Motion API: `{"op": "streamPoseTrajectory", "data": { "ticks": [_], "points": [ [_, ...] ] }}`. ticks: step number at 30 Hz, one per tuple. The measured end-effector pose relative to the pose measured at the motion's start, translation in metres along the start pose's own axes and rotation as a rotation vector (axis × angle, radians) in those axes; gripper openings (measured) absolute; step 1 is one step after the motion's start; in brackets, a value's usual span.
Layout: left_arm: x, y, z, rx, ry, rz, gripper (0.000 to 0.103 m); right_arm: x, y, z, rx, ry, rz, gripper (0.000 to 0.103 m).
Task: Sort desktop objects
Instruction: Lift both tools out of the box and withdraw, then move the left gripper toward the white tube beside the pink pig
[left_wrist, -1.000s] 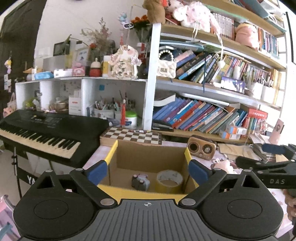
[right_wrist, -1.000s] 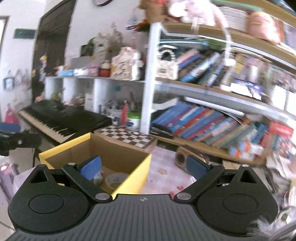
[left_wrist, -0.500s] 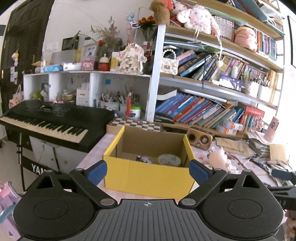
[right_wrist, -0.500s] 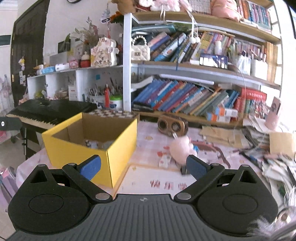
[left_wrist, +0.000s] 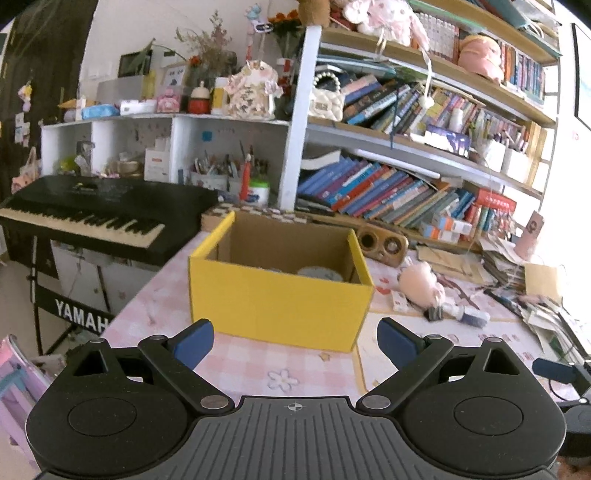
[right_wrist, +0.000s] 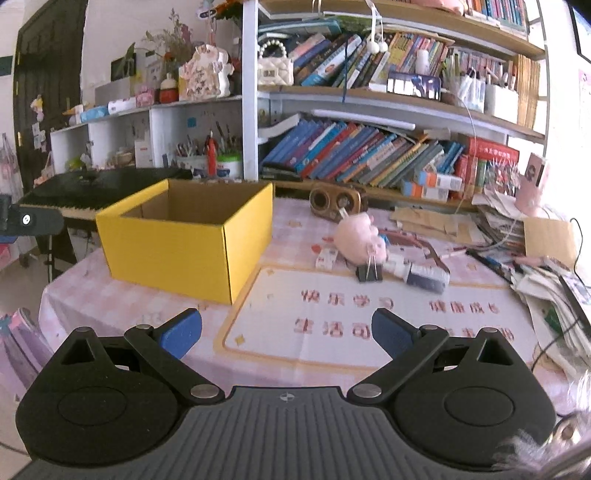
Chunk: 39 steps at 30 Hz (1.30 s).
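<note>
An open yellow cardboard box (left_wrist: 277, 299) stands on the pink checked tablecloth; it also shows in the right wrist view (right_wrist: 184, 243). A tape roll (left_wrist: 319, 273) peeks over its rim. A pink plush toy (right_wrist: 360, 238), a black binder clip (right_wrist: 369, 273), a small white and red item (right_wrist: 327, 256) and a dark tube (right_wrist: 424, 275) lie to the box's right. My left gripper (left_wrist: 294, 341) is open and empty, in front of the box. My right gripper (right_wrist: 286, 330) is open and empty, above the printed mat (right_wrist: 369, 314).
A wooden speaker (right_wrist: 338, 201) stands behind the toy. Stacks of paper and a cardboard piece (right_wrist: 550, 236) crowd the table's right side. A black keyboard (left_wrist: 85, 218) stands left of the table. Full bookshelves (left_wrist: 406, 192) line the back.
Both grippers have pulled back and down from above the box. The box now sits farther ahead, its inside mostly hidden. The right view has swung right toward the toy and clip.
</note>
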<state>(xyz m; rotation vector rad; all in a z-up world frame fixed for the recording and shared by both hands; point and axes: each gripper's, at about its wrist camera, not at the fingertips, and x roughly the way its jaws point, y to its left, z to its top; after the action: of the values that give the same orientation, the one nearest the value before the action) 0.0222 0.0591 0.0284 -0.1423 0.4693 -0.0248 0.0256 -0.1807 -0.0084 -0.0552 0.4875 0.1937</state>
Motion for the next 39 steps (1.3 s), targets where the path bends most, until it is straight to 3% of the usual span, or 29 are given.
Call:
{"op": "streamPoseTrajectory", "data": {
  "ticks": [11,39],
  "points": [
    [0.008,-0.032,-0.021,0.06,0.087,-0.069,0.097,-0.013,-0.001,-0.03,-0.015,0.064,-0.034,0.099],
    [0.068,-0.124,-0.021,0.173,0.212,-0.258,0.097,-0.002,-0.079,-0.034,0.089,0.127,-0.183,0.099]
  ]
}}
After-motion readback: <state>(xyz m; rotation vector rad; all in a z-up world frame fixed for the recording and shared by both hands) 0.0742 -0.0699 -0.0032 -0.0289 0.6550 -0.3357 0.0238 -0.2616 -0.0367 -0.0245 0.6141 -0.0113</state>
